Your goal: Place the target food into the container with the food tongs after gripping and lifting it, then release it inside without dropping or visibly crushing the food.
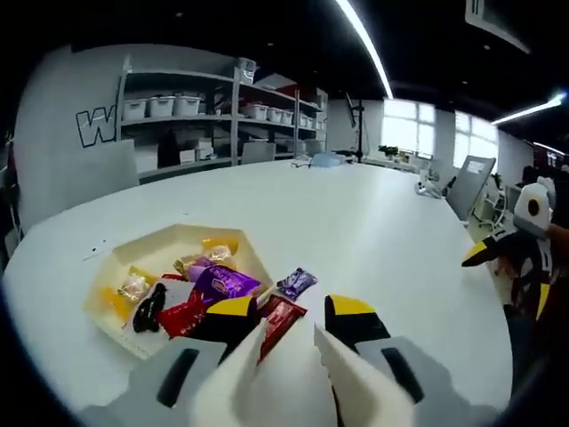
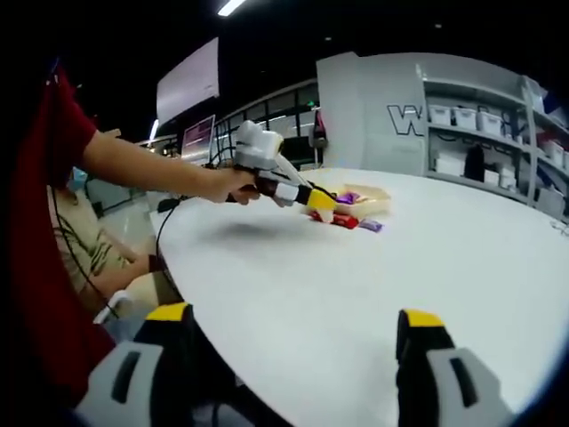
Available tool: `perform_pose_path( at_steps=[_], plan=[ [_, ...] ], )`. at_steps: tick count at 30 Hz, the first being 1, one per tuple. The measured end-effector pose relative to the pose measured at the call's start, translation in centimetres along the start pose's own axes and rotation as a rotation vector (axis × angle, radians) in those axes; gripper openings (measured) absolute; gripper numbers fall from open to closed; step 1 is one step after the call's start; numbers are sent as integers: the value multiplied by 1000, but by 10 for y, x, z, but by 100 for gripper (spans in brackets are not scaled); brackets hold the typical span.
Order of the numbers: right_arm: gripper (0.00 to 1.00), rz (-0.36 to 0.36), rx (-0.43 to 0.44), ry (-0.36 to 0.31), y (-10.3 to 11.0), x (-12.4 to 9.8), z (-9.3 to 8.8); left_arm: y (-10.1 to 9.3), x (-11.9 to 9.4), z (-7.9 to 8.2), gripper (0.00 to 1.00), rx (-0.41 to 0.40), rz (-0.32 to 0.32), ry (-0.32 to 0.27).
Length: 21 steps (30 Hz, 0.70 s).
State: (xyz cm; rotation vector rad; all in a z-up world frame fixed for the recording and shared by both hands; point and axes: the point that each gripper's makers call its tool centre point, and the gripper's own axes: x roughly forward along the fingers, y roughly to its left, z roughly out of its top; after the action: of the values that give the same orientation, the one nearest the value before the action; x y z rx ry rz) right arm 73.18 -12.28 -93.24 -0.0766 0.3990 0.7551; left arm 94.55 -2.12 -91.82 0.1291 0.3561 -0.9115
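Low in the left gripper view, the left claw (image 1: pixel 289 342) hangs open just above the red snack (image 1: pixel 283 318), beside the tray (image 1: pixel 147 253) at lower left. The right claw (image 2: pixel 298 342) gapes wide over the worktop (image 2: pixel 356 267), well away, its arm stretched toward centre frame.

White worktop (image 1: pixel 373 240). Cream tray (image 1: pixel 116 267) holding purple, red, yellow and black wrapped snacks (image 1: pixel 209 289). Purple wrapper (image 1: pixel 296 283) and red wrapper (image 1: pixel 283 316) beside tray. Left gripper (image 1: pixel 293 334) grey, jaws black with yellow tips. Person's sleeve (image 2: pixel 53 133) red.
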Motion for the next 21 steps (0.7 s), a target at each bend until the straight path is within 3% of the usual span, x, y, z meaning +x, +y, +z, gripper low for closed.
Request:
perform_pose_path(
  at_steps=[21],
  plan=[
    [93,7,-10,-11,5,-1,4,-20,-19,-12,29,-32,-23,46]
  ],
)
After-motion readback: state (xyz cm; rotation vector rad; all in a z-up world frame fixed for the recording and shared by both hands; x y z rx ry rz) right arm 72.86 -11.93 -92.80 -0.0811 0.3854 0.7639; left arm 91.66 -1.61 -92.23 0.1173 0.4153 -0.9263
